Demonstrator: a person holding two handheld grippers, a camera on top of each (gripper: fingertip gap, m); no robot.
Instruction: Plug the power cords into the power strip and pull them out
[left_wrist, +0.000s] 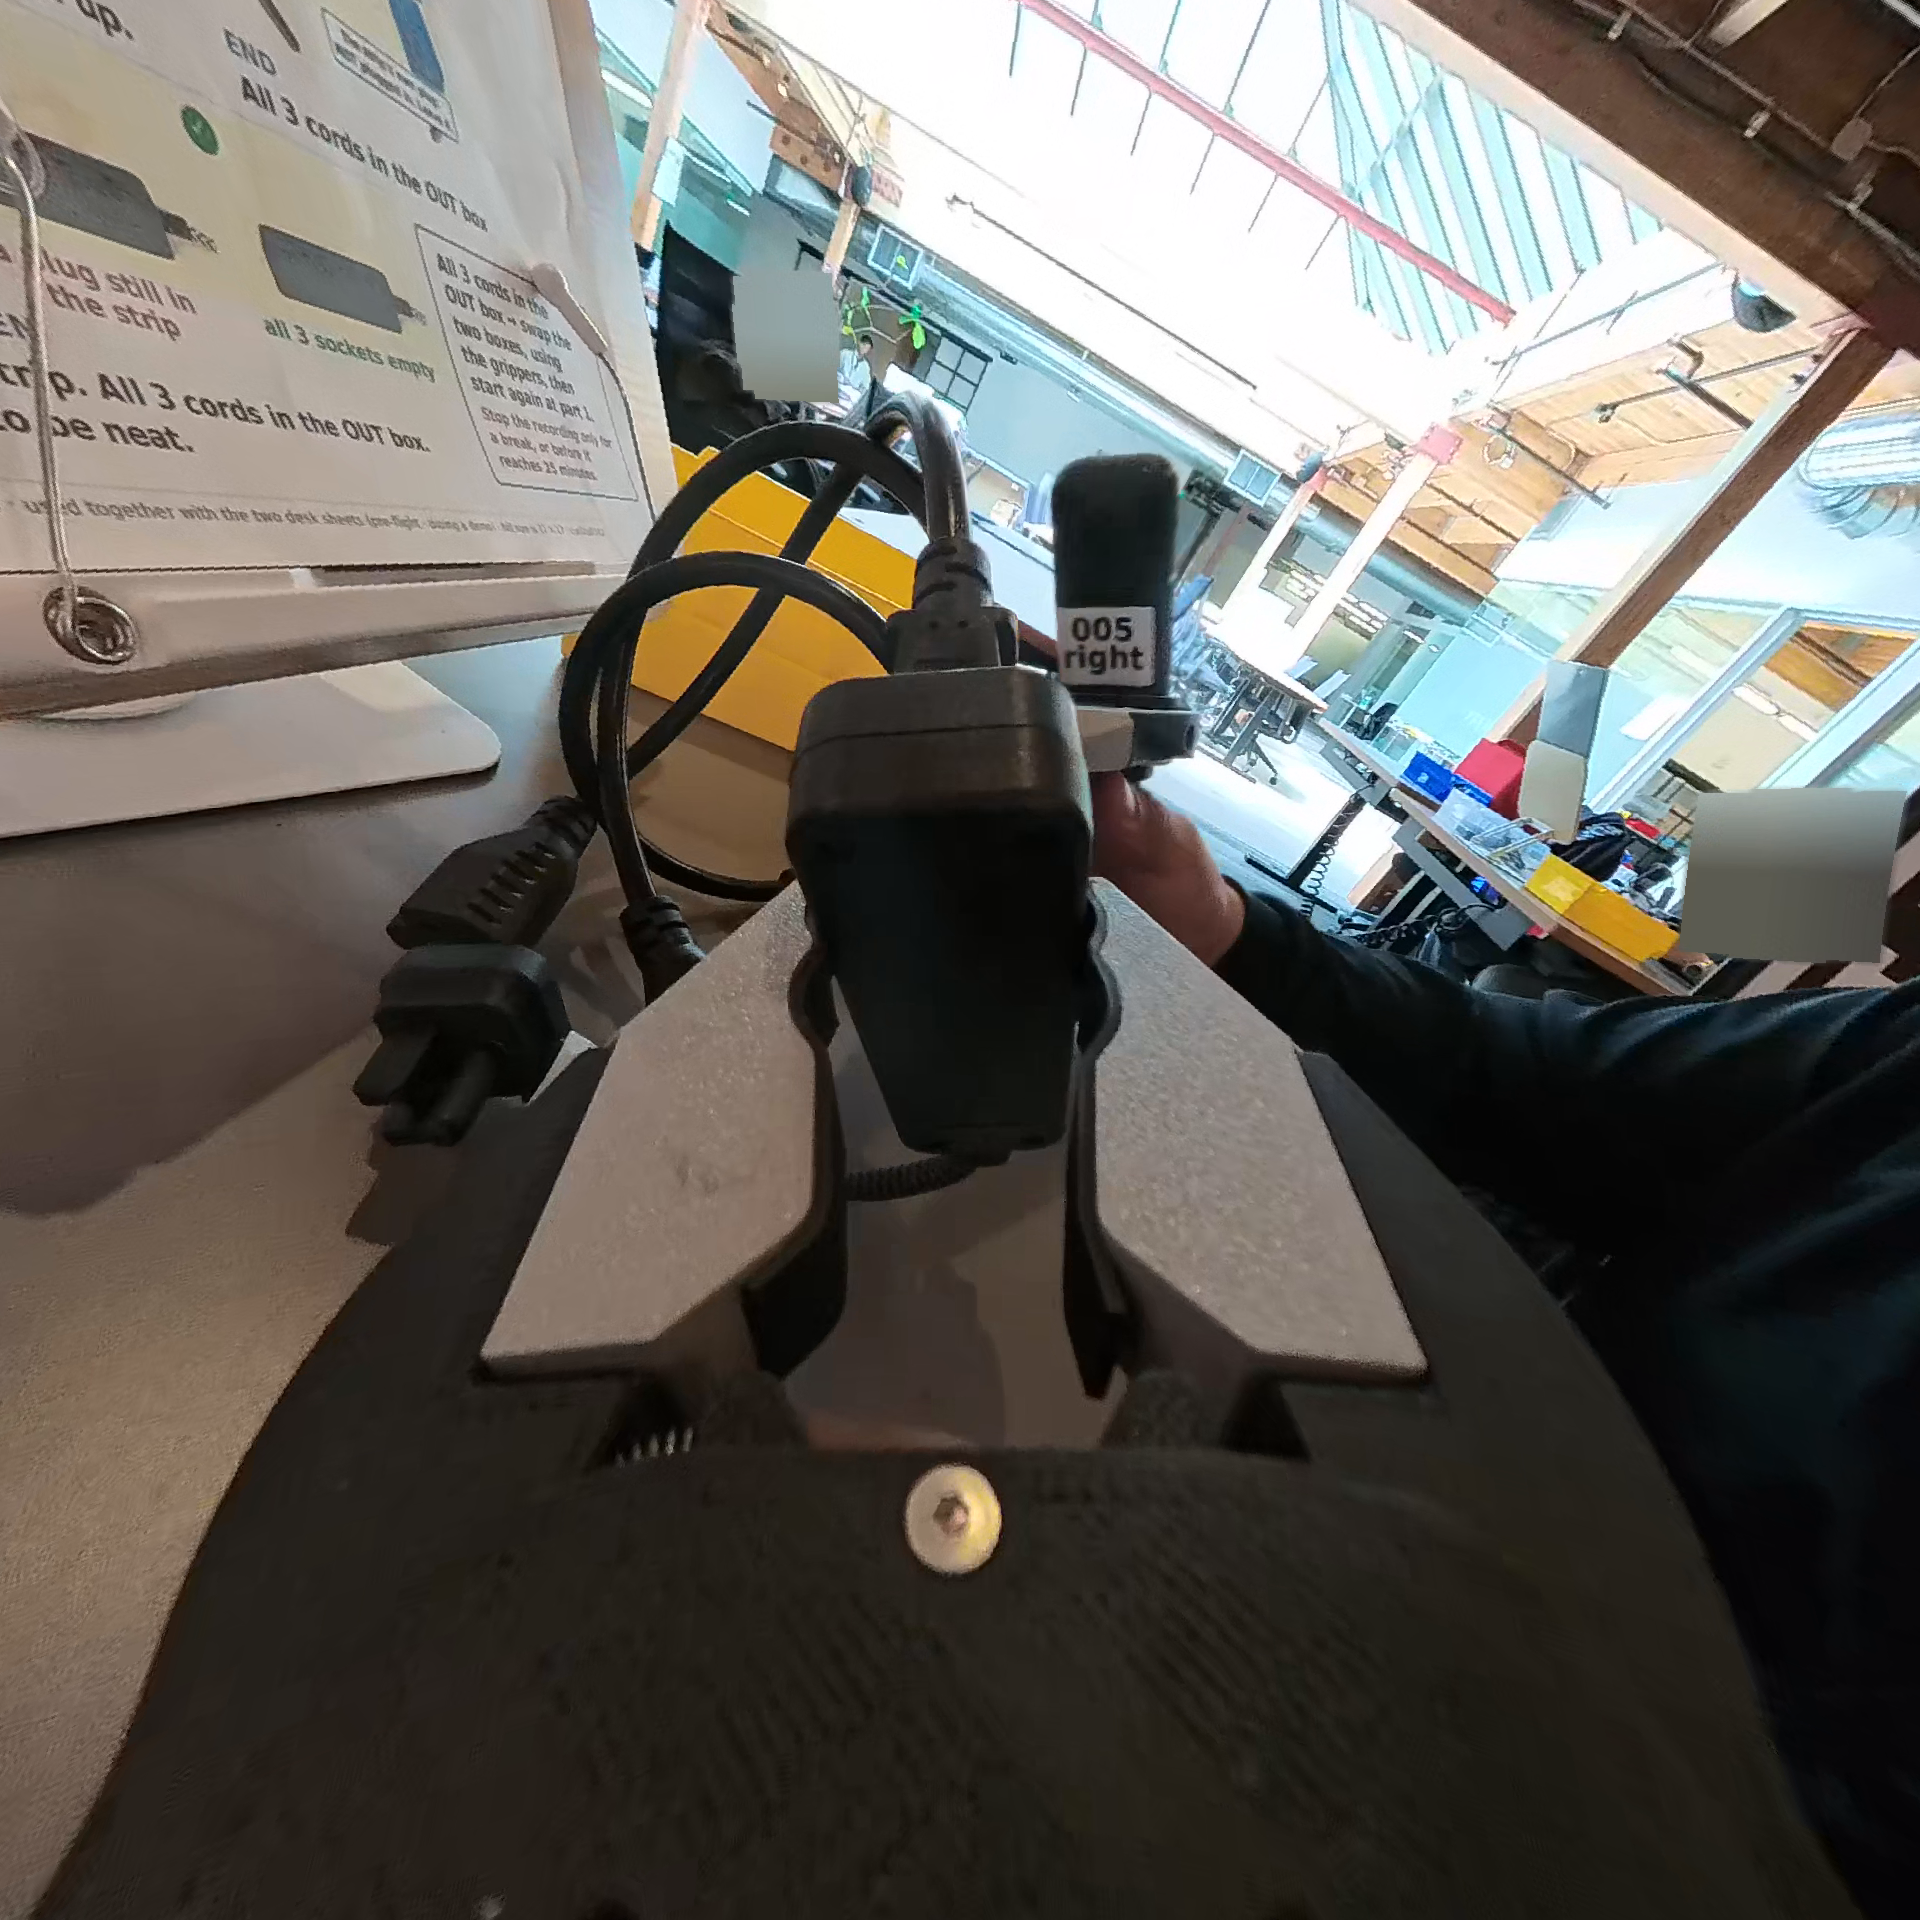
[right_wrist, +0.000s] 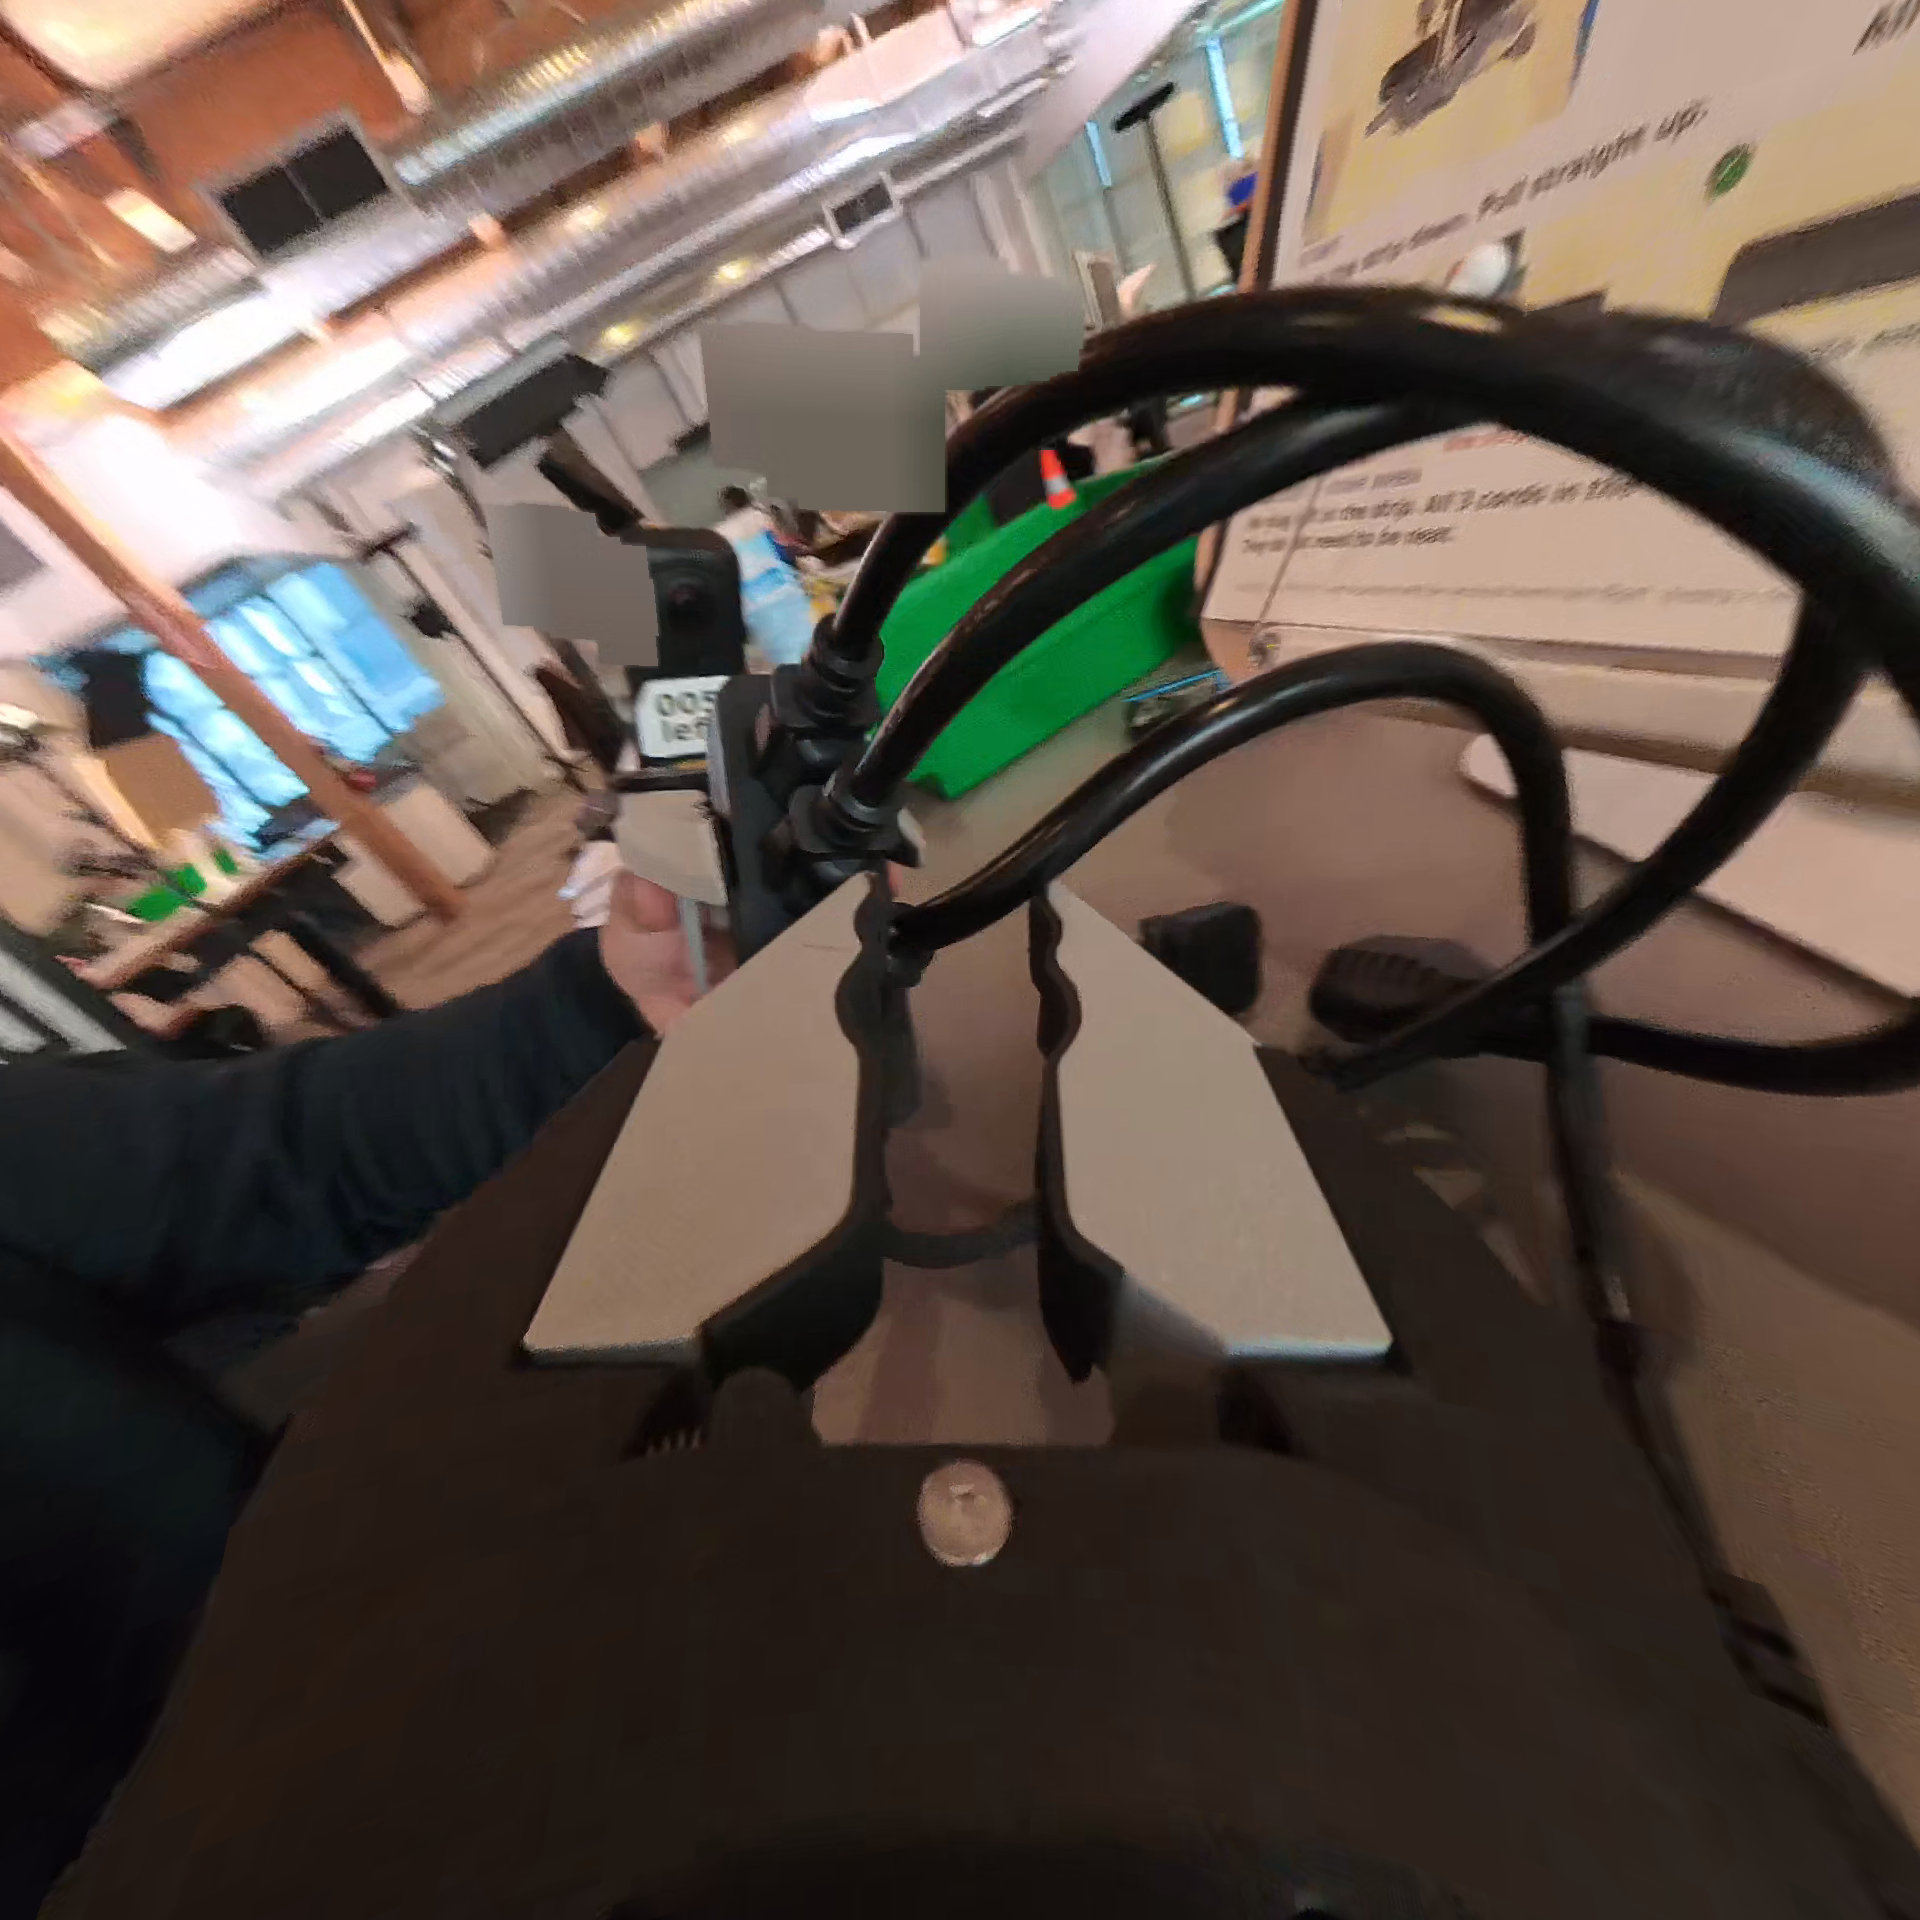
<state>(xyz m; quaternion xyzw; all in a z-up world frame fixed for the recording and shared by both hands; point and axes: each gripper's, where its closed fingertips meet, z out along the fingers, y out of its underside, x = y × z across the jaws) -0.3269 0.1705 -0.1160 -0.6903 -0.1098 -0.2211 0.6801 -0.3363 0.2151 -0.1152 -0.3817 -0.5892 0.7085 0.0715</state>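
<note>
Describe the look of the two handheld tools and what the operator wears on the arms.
Both tools match: a textured black printed body with a silver hex screw at centre, and two flat pale grey fingers edged by wavy black pads. A black camera with a white sticker sits on top of each. Both arms wear dark long sleeves.

It is a big open workshop: wooden beams (left_wrist: 1704, 488), a skylight (left_wrist: 1351, 135), metal ducts (right_wrist: 582, 135), work desks with coloured bins (left_wrist: 1590, 904).
</note>
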